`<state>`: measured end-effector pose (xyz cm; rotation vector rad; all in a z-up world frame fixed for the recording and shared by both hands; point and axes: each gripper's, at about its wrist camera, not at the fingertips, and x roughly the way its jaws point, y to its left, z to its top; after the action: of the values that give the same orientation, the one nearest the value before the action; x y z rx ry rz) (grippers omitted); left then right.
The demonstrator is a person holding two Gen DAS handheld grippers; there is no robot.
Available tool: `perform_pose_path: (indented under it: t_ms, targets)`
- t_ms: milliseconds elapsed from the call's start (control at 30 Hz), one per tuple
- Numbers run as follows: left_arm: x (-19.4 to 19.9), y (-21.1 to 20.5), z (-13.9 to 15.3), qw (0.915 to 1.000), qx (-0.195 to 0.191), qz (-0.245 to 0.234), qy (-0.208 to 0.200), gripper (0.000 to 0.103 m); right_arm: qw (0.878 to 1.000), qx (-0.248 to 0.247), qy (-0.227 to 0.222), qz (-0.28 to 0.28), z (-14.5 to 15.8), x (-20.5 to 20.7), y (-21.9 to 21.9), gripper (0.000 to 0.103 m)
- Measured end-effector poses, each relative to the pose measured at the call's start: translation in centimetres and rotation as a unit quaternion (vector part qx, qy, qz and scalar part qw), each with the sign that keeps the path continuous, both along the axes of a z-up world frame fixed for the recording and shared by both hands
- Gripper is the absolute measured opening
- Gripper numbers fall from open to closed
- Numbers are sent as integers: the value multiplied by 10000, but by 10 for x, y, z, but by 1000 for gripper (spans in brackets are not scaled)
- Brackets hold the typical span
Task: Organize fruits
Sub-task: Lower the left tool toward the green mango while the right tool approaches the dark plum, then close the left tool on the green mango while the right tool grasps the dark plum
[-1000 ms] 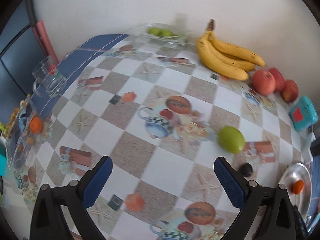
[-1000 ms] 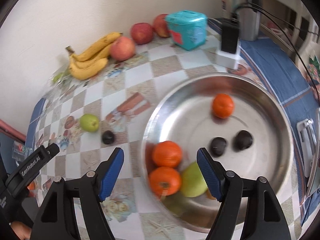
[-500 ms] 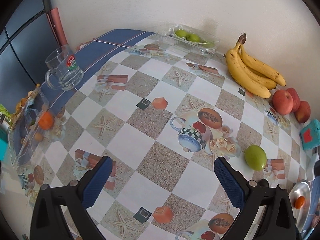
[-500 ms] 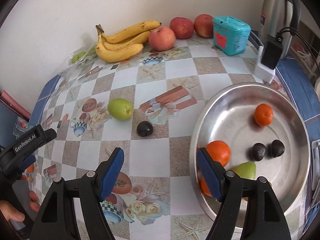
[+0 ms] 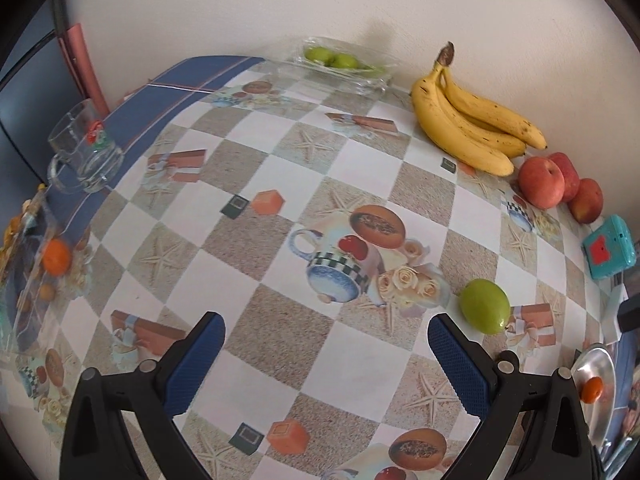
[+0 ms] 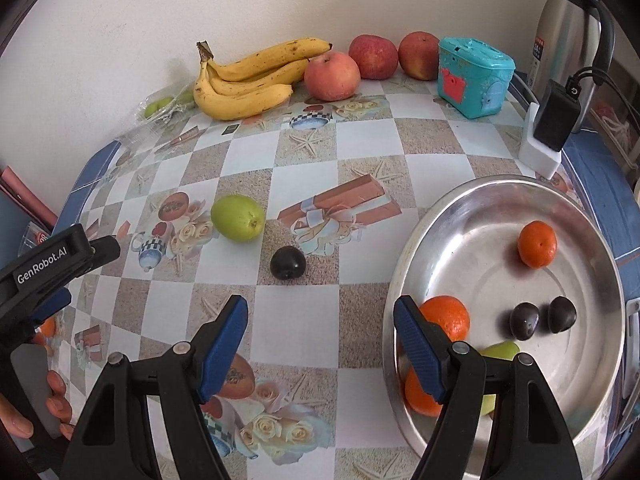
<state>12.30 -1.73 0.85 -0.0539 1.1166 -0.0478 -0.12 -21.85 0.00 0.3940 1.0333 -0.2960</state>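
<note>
- The right gripper [image 6: 320,320] stood wide open with nothing between its blue pads, poised over the patterned tablecloth [image 6: 296,312] beside the rim of the metal bowl [image 6: 600,264].
- The left gripper [image 5: 326,338] was likewise spread wide and held nothing, above bare checkered cloth.
- At the lower left edge of the right wrist view, a hand [image 6: 24,412] gripped the left tool's handle.
- In the bowl lay two oranges at the near rim [image 6: 446,316], a green fruit partly hidden behind the right finger [image 6: 500,350], two dark plums side by side [image 6: 525,321] and a small tangerine [image 6: 537,244] farther in.
- Beyond the right gripper, a single dark plum [image 6: 287,263] sat on the cloth, outside the bowl.
- Just past it, to the left, rested a green apple [image 6: 237,218], apart from the plum.
- Against the wall lay a bunch of bananas [image 6: 252,80], three red apples [image 6: 332,75] and a teal box [image 6: 474,76].
- A clear tray of green fruit [image 5: 340,62] stood at the wall left of the bananas.
- A glass mug [image 5: 84,148] stood on the blue cloth at the far left.
</note>
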Motion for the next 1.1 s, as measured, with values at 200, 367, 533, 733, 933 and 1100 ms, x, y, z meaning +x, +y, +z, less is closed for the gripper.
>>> perform_pose_path:
  t_ms: [200,367,533,733,933,1100]
  targets:
    - [8,-13,-5,9995,-240,-222,41,103,9993,-28,-372,-5,8,5,-6,76]
    - [13,-28,-8,9982,-426,-426,44,102,9985,-55,-548,-20,13,14,-13,68]
    - [16,-45,-8,9955,-599,-728,7,99,9987,48,-494,122,3,25,-12,51]
    - [20,-68,-14,9904,-725,-1175,36,99,9987,175,-351,325,-8,37,-6,44]
    - [23,-94,-28,9828,-519,-1767,124,99,9983,256,-169,502,-20,49,-3,44]
    - [29,-101,-39,9792,-430,-1972,203,94,9977,298,-47,602,-31,56,-1,44]
